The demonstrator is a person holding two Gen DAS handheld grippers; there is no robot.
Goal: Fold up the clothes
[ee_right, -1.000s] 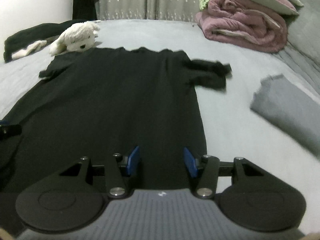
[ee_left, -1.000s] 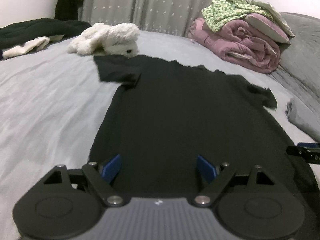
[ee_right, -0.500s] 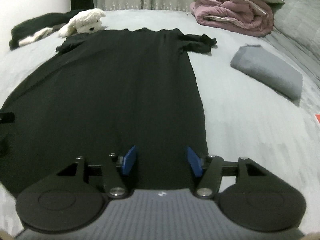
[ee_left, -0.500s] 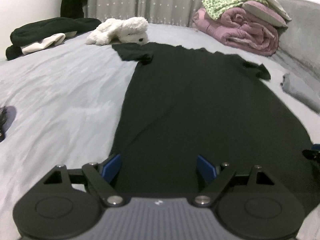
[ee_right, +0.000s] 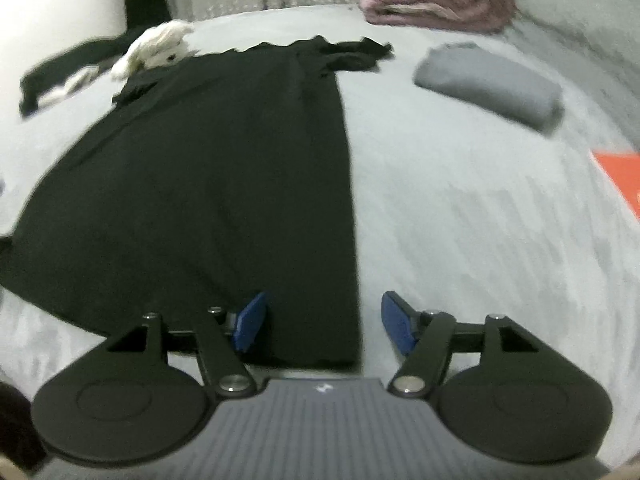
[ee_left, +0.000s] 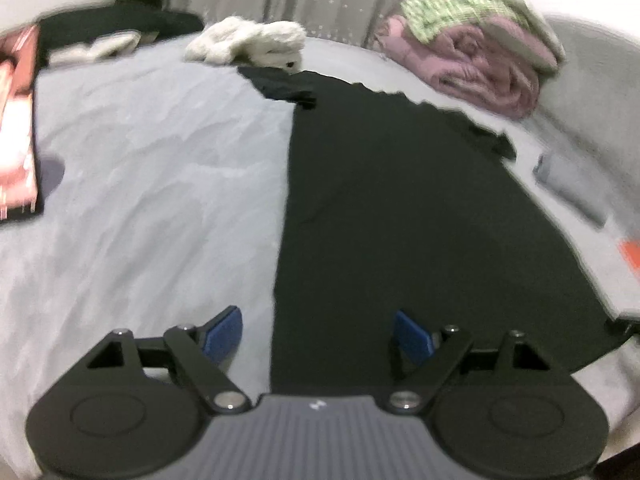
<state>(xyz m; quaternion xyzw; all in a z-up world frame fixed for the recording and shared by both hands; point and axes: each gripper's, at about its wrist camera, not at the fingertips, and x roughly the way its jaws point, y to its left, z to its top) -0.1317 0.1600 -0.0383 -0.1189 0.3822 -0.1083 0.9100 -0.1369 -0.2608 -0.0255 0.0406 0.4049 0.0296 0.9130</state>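
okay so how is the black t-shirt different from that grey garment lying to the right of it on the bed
The black t-shirt is spread out flat in a single layer with its sleeves out; the grey garment is folded into a compact bundle. The t-shirt covers far more of the bed than the grey garment. The t-shirt's hem lies right in front of both open grippers; the grey garment sits farther off, to the side. Both rest on the bed.

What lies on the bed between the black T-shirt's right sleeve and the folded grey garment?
Only bare grey sheet separates the black T-shirt from the folded grey garment, clearest in the right wrist view.
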